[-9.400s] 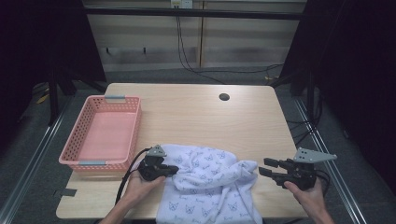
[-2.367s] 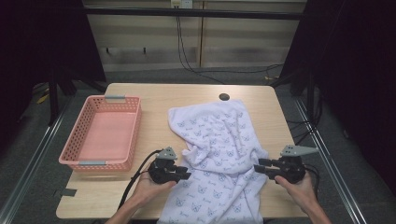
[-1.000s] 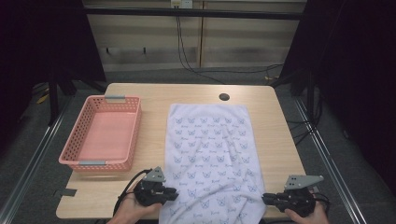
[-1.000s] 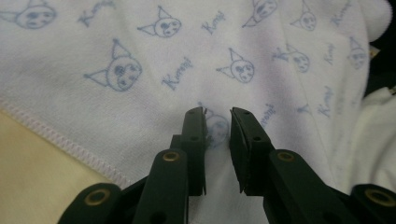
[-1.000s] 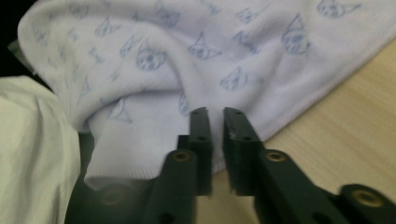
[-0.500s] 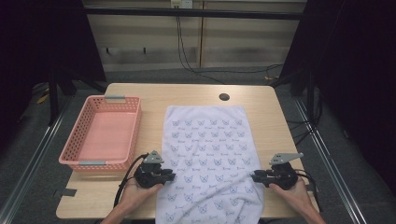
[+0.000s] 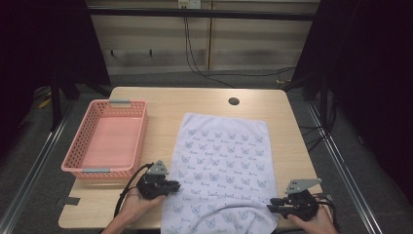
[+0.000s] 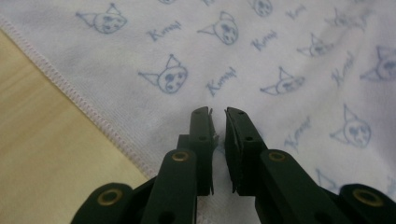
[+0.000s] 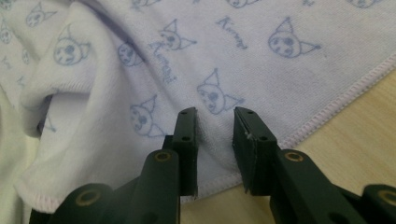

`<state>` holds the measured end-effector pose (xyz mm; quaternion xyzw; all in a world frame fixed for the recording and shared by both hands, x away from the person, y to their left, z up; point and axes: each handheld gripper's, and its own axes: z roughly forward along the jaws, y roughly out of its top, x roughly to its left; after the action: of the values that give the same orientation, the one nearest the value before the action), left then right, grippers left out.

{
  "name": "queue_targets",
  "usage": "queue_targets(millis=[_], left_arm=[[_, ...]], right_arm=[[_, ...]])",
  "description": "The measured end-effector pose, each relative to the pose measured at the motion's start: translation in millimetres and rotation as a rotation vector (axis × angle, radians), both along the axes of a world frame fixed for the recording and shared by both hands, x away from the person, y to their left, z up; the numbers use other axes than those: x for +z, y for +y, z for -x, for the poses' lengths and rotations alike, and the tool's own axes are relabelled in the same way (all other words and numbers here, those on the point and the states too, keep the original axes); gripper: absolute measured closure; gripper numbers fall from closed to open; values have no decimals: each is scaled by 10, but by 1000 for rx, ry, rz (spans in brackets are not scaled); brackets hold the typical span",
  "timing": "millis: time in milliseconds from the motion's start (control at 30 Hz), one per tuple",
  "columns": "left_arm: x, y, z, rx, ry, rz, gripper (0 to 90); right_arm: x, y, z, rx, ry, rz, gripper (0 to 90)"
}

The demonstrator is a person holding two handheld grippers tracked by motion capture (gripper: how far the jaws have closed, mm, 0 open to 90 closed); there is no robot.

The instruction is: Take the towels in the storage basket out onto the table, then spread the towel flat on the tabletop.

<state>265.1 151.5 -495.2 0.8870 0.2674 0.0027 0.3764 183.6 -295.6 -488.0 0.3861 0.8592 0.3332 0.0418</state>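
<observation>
Towel (image 7: 221, 168), white with blue cat faces, lies spread on the wooden table (image 7: 195, 100), its near end over the front edge. Pink basket (image 7: 107, 141) sits left of it. Left gripper (image 8: 218, 113) hovers above its left hem, jaws narrowly parted, empty. Right gripper (image 9: 215, 114) rests at the right hem, jaws apart, empty.

We read only one thing, a small blue handwritten word that looks like "Kuromi", its letters too loose to be sure of, printed again and again across the white towel (image 8: 261, 60) beside each little cat-eared face, plainest near the towel's stitched hem (image 9: 345, 100).
</observation>
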Motion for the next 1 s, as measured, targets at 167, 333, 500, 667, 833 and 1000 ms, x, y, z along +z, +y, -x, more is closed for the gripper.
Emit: queue_targets(millis=[167, 333, 500, 667, 833, 1000], left_arm=[[25, 127, 262, -26, 42, -2, 833], [71, 151, 162, 31, 30, 51, 715], [105, 118, -226, 121, 39, 151, 657], [103, 29, -521, 187, 33, 161, 665], [61, -92, -717, 221, -3, 138, 653], [-66, -160, -780, 208, -7, 69, 651]], right_arm=[[-5, 17, -5, 35, 36, -37, 685], [87, -36, -69, 4, -66, -135, 642], [147, -58, -420, -62, -134, -176, 589], [210, 34, -711, -94, -195, -172, 563], [178, 125, -1048, -101, -197, -128, 541], [-19, 191, -1361, -105, -140, -76, 536]])
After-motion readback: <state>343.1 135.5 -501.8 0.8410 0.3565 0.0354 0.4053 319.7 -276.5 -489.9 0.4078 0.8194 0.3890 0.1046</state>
